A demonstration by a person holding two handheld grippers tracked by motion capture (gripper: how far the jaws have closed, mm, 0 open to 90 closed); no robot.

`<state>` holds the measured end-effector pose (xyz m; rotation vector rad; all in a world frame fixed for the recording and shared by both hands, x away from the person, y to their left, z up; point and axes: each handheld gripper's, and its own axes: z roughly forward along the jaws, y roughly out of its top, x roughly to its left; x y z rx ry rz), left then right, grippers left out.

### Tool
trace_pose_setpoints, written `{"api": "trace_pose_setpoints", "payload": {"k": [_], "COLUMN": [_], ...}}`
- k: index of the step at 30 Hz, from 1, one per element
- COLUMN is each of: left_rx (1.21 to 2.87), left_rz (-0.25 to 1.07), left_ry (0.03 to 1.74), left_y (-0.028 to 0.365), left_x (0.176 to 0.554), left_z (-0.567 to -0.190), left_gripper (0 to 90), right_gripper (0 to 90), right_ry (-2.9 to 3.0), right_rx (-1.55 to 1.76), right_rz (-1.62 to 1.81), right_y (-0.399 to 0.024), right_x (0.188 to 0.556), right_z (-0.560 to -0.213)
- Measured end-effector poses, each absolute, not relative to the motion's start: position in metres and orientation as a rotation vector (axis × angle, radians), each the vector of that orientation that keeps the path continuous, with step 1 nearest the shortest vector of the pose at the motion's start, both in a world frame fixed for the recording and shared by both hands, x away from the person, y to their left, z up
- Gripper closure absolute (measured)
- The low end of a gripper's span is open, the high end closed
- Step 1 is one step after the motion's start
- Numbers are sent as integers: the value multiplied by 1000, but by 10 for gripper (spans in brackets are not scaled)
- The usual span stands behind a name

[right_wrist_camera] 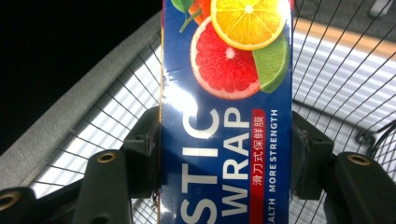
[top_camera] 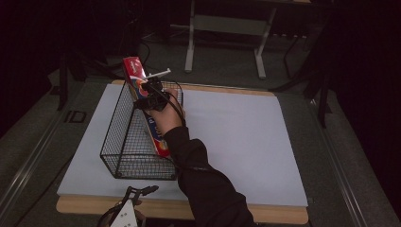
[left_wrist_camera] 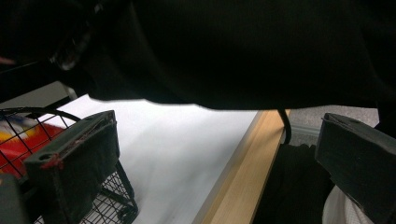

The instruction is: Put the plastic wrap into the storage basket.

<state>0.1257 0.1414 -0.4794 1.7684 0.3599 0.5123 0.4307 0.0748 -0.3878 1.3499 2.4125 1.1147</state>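
Right tongs (top_camera: 152, 97) clamp plastic wrap box (right_wrist_camera: 226, 116) in wire basket (top_camera: 124, 142); left tongs (left_wrist_camera: 210, 154) agape, empty.

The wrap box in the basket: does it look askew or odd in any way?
Yes. The wrap box leans aslant in the wire basket, its far end sticking up over the rim. The right gripper is shut on it, so it is not lying flat yet.

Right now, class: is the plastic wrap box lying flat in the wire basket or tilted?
Tilted. The plastic wrap box slants, its near end low inside the wire basket and its far end above the rim, gripped by the right gripper.
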Motion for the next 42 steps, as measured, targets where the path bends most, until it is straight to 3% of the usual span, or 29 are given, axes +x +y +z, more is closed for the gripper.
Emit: {"api": "trace_pose_setpoints", "payload": {"k": [22,42], "left_rx": [1773,1777], "left_rz": [508,511], "left_ry": [352,353], "left_y": [140,140], "left_x": [125,126], "left_z": [-480,-480], "left_gripper": [3,3], "right_gripper": [394,393], "right_ry": [2438,2439], "right_rx": [1318,1353], "right_rz": [950,946], "right_y": [79,76], "right_x": [426,421], "right_z": [-430,-436]}}
